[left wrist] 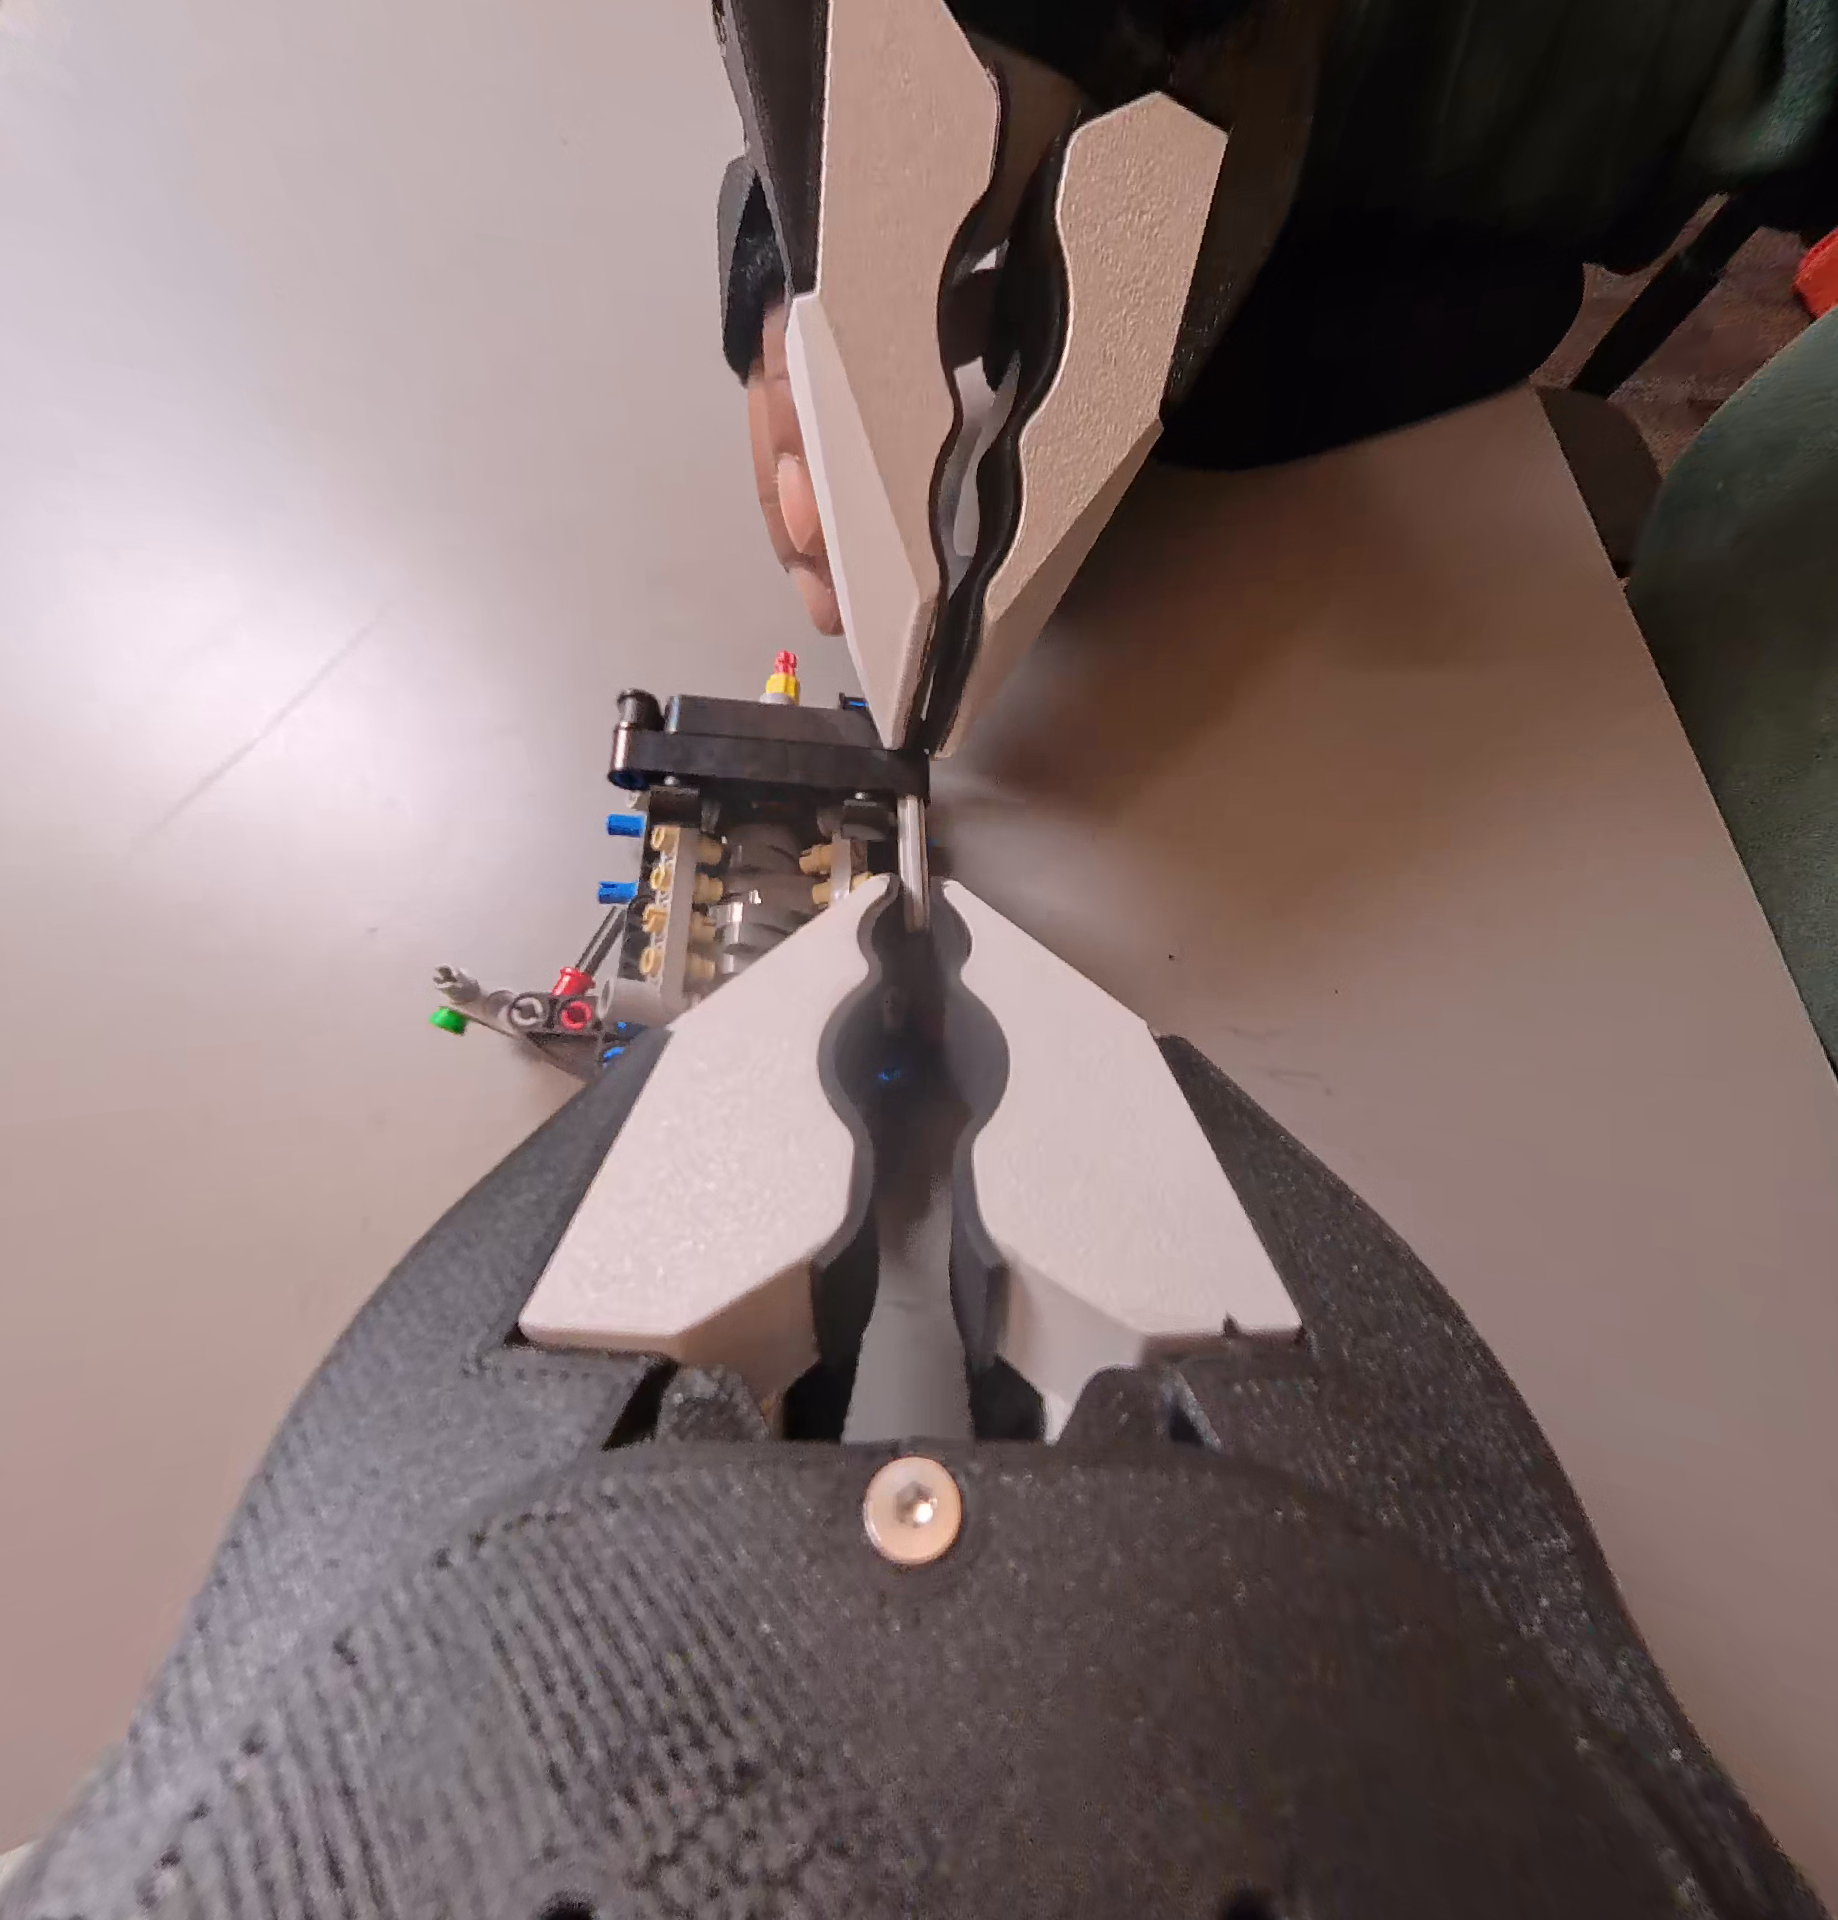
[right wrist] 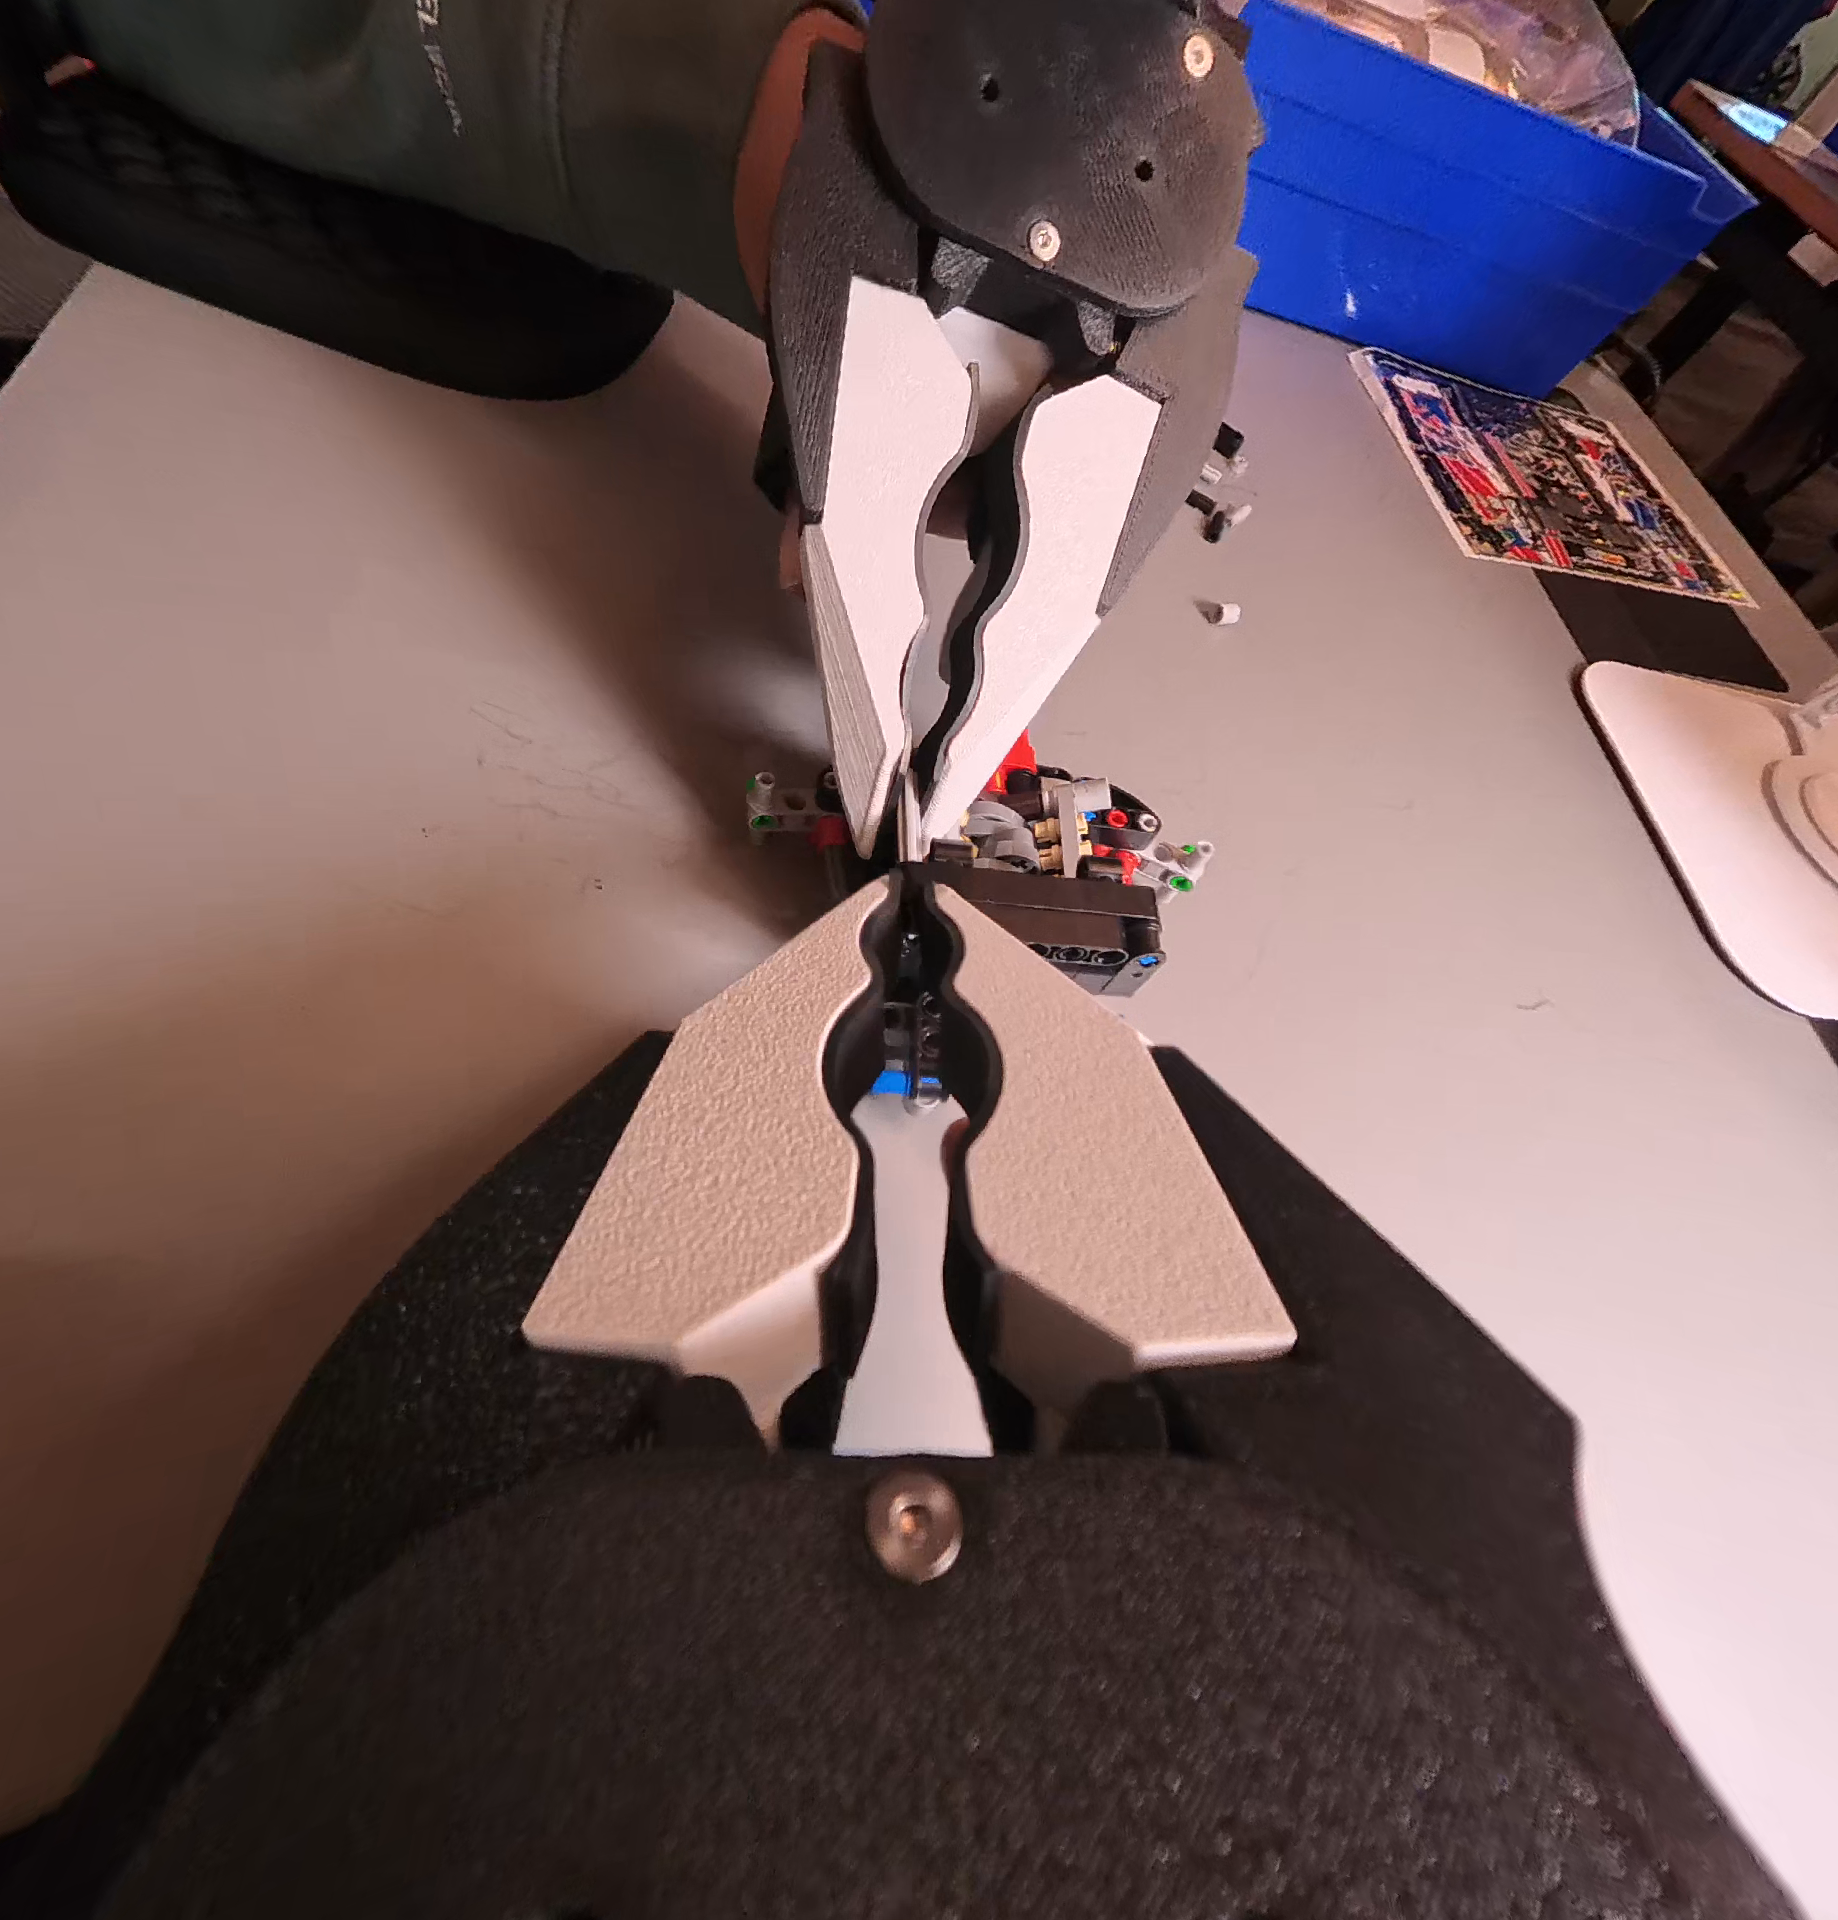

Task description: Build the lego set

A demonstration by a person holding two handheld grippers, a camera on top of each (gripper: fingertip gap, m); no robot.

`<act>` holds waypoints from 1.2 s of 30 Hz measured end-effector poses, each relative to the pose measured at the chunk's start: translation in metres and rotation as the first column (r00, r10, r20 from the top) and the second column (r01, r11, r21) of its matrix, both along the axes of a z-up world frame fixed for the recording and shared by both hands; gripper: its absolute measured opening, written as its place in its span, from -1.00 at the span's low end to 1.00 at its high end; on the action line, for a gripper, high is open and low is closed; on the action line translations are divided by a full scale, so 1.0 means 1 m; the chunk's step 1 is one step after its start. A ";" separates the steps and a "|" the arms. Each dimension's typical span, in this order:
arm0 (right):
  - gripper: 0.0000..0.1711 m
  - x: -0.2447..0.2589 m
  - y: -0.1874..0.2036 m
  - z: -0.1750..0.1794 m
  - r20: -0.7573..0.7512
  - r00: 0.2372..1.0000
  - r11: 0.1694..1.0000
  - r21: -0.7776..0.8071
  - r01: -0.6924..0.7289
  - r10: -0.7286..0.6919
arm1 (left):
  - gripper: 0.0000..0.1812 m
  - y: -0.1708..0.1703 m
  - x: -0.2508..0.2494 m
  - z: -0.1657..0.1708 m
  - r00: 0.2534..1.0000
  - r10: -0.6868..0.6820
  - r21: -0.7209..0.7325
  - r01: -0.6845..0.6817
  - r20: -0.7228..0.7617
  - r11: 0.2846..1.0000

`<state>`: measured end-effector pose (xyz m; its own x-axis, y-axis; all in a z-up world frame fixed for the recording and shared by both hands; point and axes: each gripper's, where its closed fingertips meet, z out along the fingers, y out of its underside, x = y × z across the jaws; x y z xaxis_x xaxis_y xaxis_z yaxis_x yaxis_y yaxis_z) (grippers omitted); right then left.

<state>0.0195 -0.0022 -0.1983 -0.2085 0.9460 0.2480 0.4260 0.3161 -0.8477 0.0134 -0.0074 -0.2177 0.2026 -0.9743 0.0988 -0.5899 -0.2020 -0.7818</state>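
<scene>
Pale grey table (right wrist: 375, 675) carries the lego build (right wrist: 1060, 883) mid-surface: a black frame over grey gears, tan pins, and red, blue and green connectors. Left tool (left wrist: 915, 894) pinches its thin grey beam (left wrist: 913, 842); right tool (right wrist: 910, 883) clamps the black frame edge.

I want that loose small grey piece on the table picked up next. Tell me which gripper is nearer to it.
Right. The small grey piece lies beyond the lego model; the right gripper is slightly nearer than the left gripper. Both are shut on the model, neither touching the piece.
</scene>
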 end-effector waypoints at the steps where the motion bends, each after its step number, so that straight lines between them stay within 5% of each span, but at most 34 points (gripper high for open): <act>1: -1.00 0.000 -0.001 0.000 -0.004 1.000 1.000 0.000 -0.001 0.001 | -0.98 0.000 -0.001 0.000 1.000 0.001 0.002 -0.001 0.010 1.000; 4: -0.83 0.000 -0.008 -0.001 0.001 0.999 0.999 -0.013 -0.035 0.035 | -0.92 -0.002 -0.002 0.002 1.000 0.001 -0.007 -0.001 0.026 1.000; 10: -0.81 0.004 -0.004 0.007 -0.029 0.999 0.999 -0.019 -0.026 0.026 | -0.75 -0.005 -0.010 0.004 0.999 0.021 0.007 -0.021 0.029 1.000; 14: -0.71 0.003 0.009 0.007 -0.044 0.999 1.000 0.002 0.030 -0.030 | -0.80 -0.006 -0.016 0.003 0.998 0.031 -0.003 -0.031 0.052 1.000; 23: -0.05 -0.027 0.022 -0.016 0.090 0.994 0.994 -0.091 -0.061 0.069 | -0.85 -0.006 -0.008 0.002 0.999 -0.010 0.021 0.009 0.054 1.000; 27: -0.29 -0.030 0.024 -0.019 0.109 0.991 0.994 -0.091 -0.067 0.077 | -0.86 -0.006 -0.012 0.003 0.999 0.004 0.045 -0.006 0.035 0.999; 32: -0.29 -0.024 0.026 -0.019 0.089 0.995 0.994 -0.111 -0.023 0.033 | -0.74 -0.001 -0.018 0.006 0.998 0.048 0.065 -0.050 0.030 0.997; 36: -0.29 -0.024 0.027 -0.019 0.089 0.996 0.993 -0.115 0.007 0.004 | -0.90 -0.005 -0.017 0.012 0.998 0.030 0.076 -0.035 0.061 0.996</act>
